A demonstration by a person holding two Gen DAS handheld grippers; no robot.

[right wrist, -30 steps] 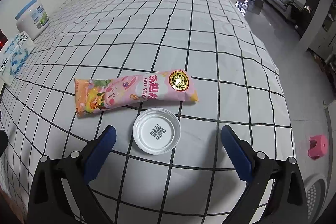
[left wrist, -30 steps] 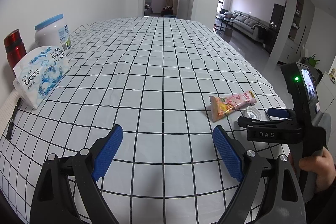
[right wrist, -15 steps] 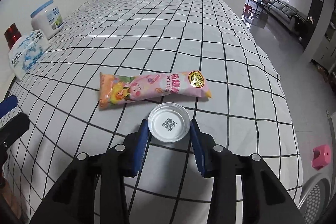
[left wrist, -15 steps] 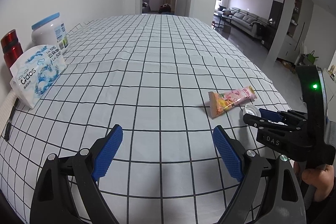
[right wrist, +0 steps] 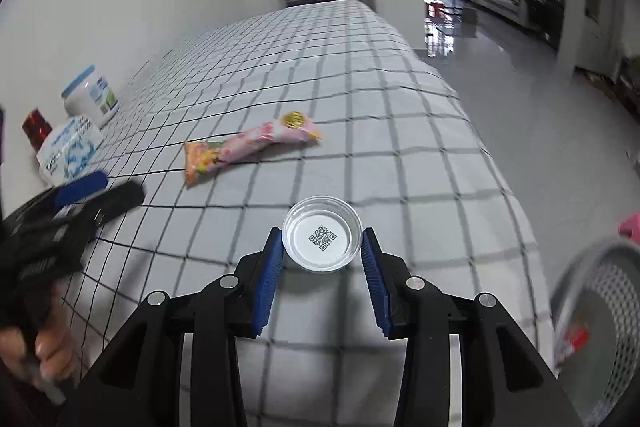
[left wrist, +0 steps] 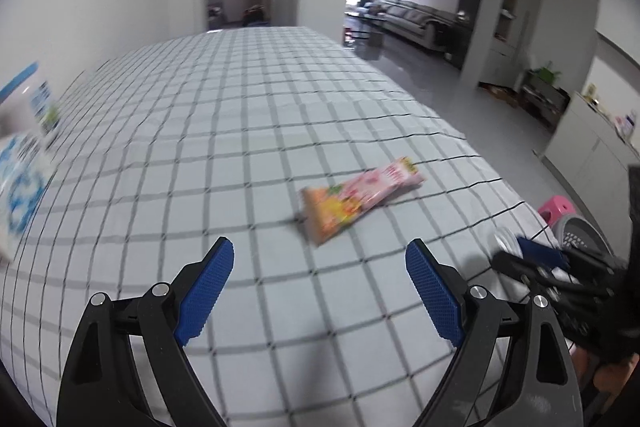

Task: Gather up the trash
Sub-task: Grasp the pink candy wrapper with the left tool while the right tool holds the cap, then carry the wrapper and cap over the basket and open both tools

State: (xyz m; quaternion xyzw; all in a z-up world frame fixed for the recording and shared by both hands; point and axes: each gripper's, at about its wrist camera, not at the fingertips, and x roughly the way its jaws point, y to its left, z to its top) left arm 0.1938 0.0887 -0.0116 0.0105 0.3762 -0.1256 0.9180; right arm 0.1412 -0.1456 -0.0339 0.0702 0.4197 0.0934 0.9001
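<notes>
Pinching the light, thin, crushable plastic lid [right wrist: 322,239] by its rim, your right gripper [right wrist: 322,259] carried it above the table's edge [right wrist: 472,163] toward the bin [right wrist: 600,307], while your left gripper [left wrist: 320,291] gaped wide.

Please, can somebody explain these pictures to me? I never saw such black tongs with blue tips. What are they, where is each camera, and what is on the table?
No robot here: a person holds one hand tool in each hand, each with a camera looking along its two fingers. In the left tool's view the left gripper is open over the checked table, near a pink wrapper. In the right tool's view the right gripper is shut on a round clear lid. A grey mesh bin stands off the table's edge.
</notes>
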